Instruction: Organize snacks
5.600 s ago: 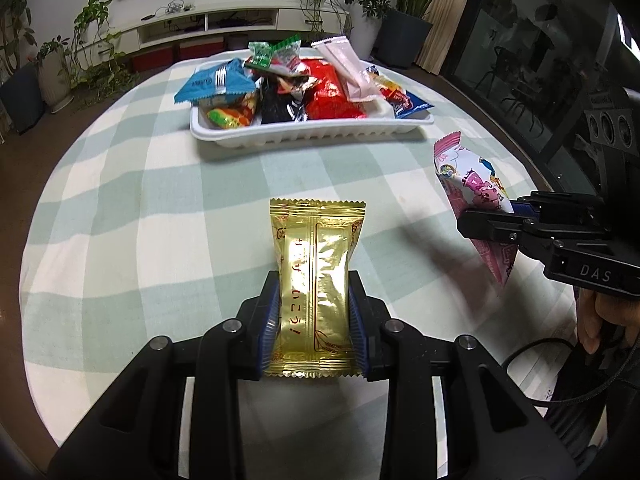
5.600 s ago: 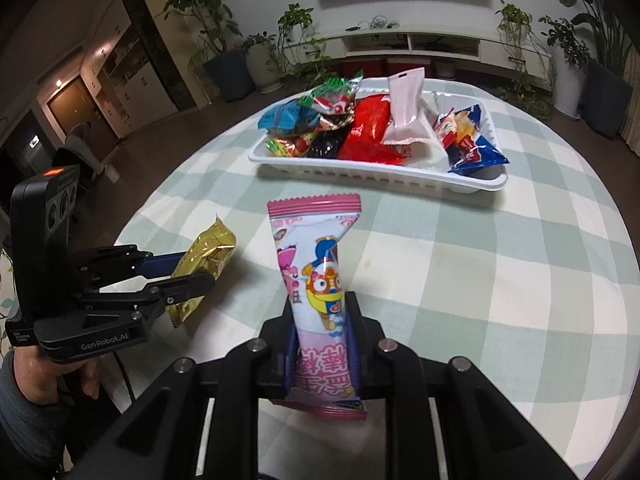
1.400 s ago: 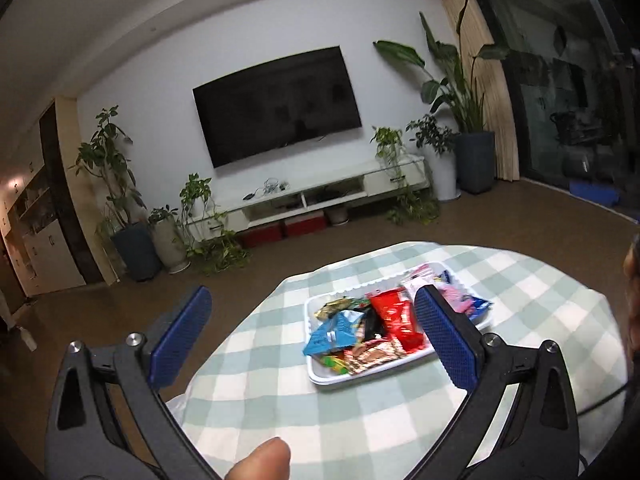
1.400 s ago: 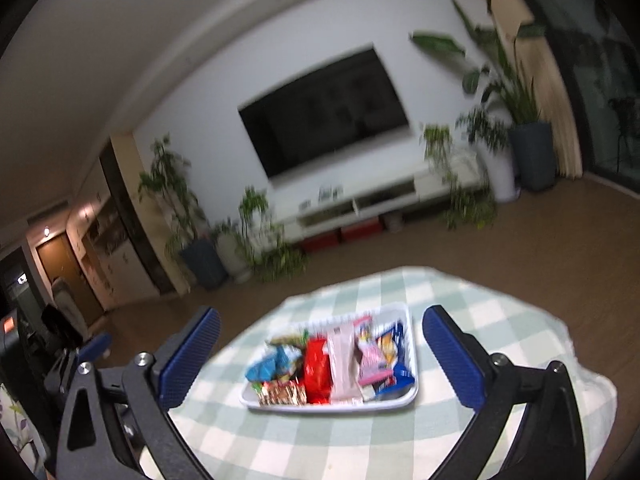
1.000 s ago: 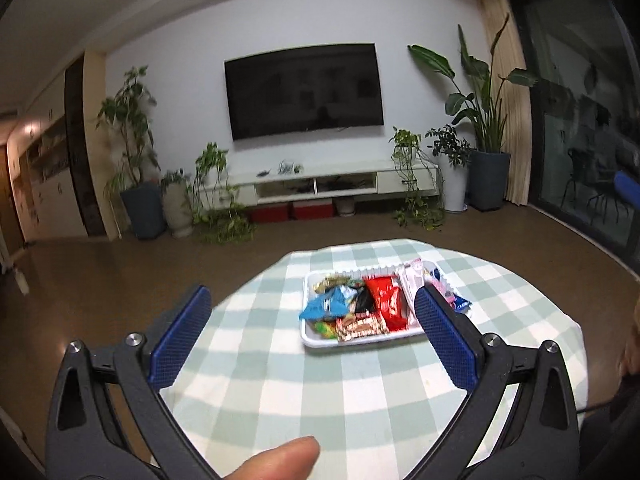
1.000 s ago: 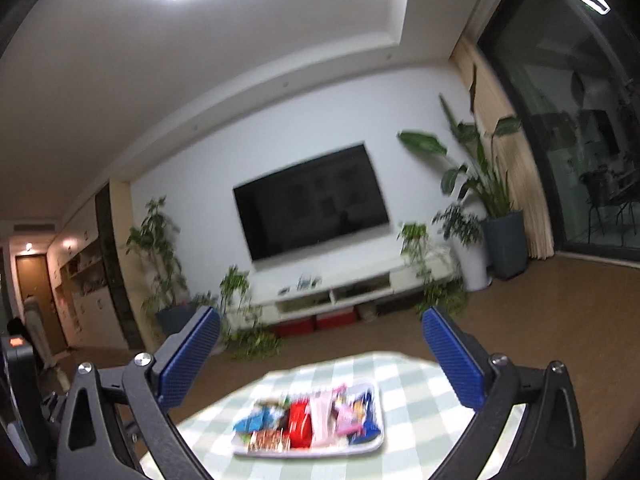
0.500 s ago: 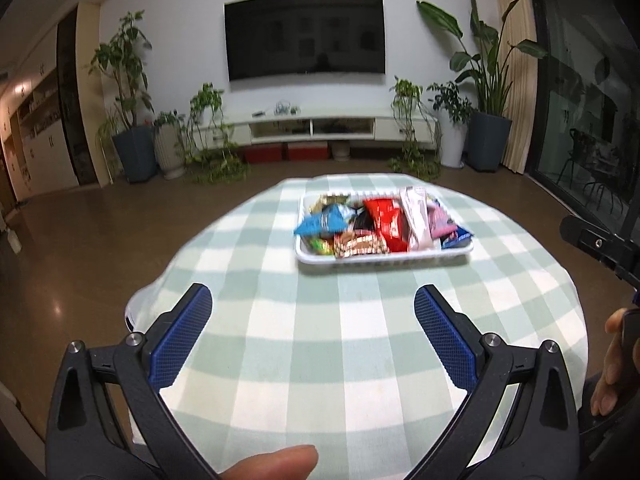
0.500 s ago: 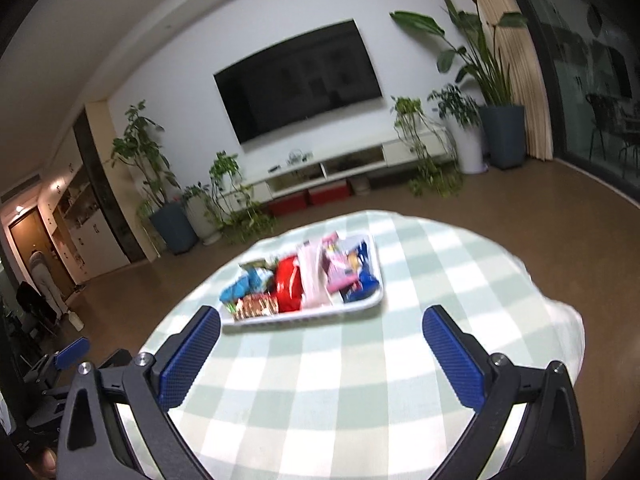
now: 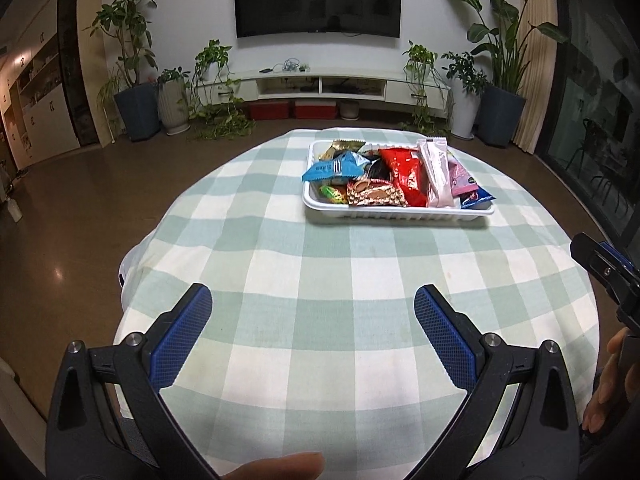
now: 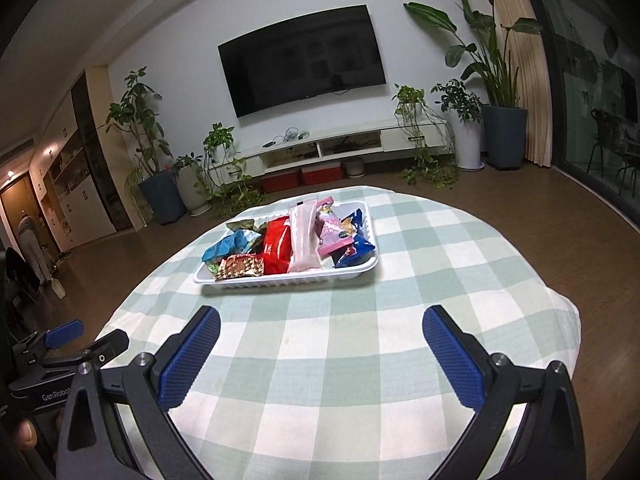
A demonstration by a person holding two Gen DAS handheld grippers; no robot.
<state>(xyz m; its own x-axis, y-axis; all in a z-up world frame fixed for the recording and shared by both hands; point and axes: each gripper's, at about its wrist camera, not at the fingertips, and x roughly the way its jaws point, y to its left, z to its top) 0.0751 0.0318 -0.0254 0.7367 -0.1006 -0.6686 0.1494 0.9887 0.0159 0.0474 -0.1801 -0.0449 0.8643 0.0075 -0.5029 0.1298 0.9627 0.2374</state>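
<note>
My right hand [image 9: 612,380] is cut off at the frame edge, and the snacks low in the white tray [image 9: 394,211] are buried under others. Both my left gripper [image 9: 310,322] and right gripper [image 10: 320,340] hang wide open, empty, over the checked tablecloth [image 10: 360,320]. The tray sits well ahead of both, with the red packet [image 10: 277,245] and pale pink packet [image 10: 303,236] on top.
</note>
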